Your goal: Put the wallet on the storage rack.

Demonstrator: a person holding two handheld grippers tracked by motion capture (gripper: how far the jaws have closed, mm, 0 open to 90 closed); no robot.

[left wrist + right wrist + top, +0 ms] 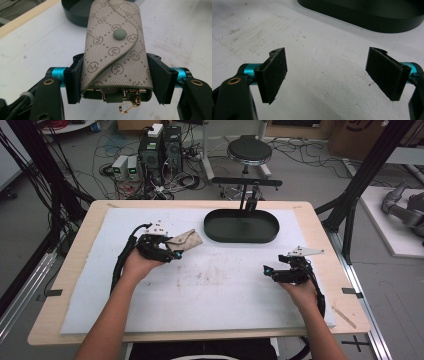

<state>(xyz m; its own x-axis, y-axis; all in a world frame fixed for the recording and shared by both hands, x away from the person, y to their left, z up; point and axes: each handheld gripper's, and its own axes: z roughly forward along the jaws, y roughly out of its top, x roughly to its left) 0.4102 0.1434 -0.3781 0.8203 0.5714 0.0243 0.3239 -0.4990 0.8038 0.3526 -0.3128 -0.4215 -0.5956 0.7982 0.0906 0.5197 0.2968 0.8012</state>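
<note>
High view: left gripper (172, 251) clamps a beige monogrammed key pouch (184, 240) above the white mat (210, 290), near the black oval tray (241, 226). Right gripper (270, 270) rests wide apart, holding nothing. Best to carry the pouch level over the tray's rim before letting go.

- Key pouch (116, 50): beige monogram fabric, flap snapped shut w/ round button, gold clips hanging out open end.
- Clamped at both sides betw. black pads, raised above white mat, near dark oval tray.
</note>
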